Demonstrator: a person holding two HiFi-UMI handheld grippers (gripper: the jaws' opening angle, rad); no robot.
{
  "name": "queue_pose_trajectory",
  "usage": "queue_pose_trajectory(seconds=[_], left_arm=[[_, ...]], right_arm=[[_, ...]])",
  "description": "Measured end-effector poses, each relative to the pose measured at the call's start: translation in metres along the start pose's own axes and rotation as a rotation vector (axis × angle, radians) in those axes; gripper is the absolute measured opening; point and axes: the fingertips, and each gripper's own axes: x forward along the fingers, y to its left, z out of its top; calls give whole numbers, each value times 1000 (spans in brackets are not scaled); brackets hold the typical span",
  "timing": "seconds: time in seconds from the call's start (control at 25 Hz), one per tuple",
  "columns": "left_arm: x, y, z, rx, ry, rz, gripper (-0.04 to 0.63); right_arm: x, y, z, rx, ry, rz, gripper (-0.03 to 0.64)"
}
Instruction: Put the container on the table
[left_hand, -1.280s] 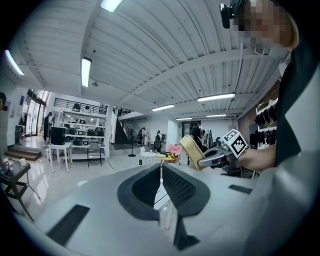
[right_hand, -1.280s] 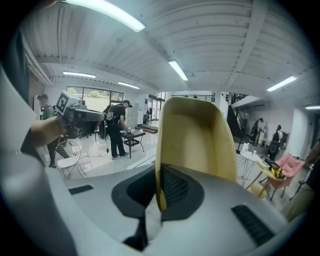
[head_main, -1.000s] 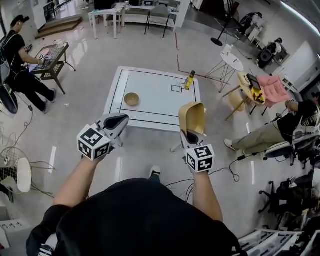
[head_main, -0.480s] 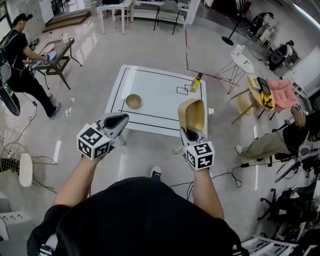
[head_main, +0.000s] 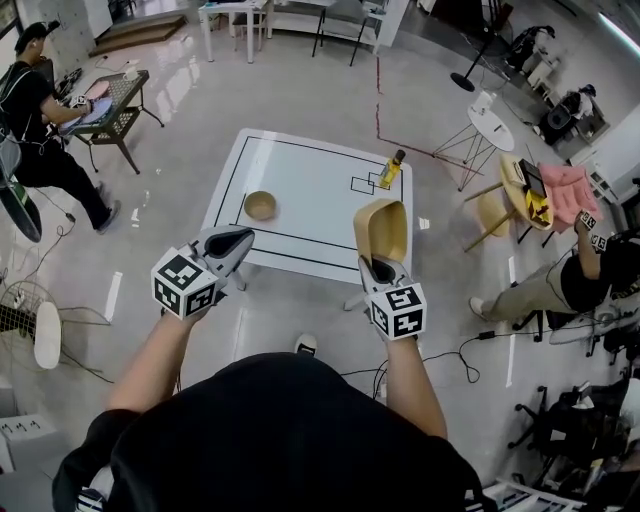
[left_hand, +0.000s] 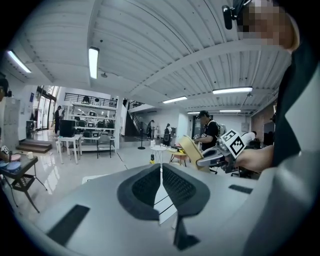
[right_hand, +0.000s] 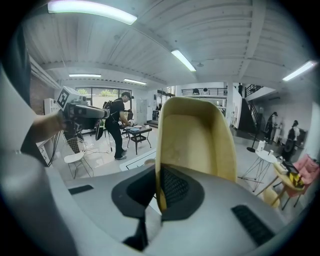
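My right gripper (head_main: 378, 266) is shut on the rim of a tan oblong container (head_main: 382, 230), held upright in the air just before the near right edge of the white table (head_main: 300, 190). In the right gripper view the container (right_hand: 197, 137) fills the middle, its wall pinched between the dark pads (right_hand: 175, 186). My left gripper (head_main: 232, 242) hangs at the table's near left corner; in the left gripper view its jaws (left_hand: 161, 181) are shut with nothing between them.
On the table stand a small wooden bowl (head_main: 261, 205) and a yellow bottle (head_main: 388, 170) by taped squares. A person (head_main: 35, 130) stands at a wire side table (head_main: 105, 105) far left. Round white table (head_main: 490, 125), chairs and a seated person (head_main: 560, 280) at right.
The table has drawn nearer in the head view; both grippers have moved forward toward it, the right one still holding the container.
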Motion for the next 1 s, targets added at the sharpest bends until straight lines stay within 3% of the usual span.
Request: queue_pose_trajectory(seconds=[1.0], left_arm=[[88,38,6,-48,40,96,18]], right_arm=[[63,-90,-3,-28,43,101,8]])
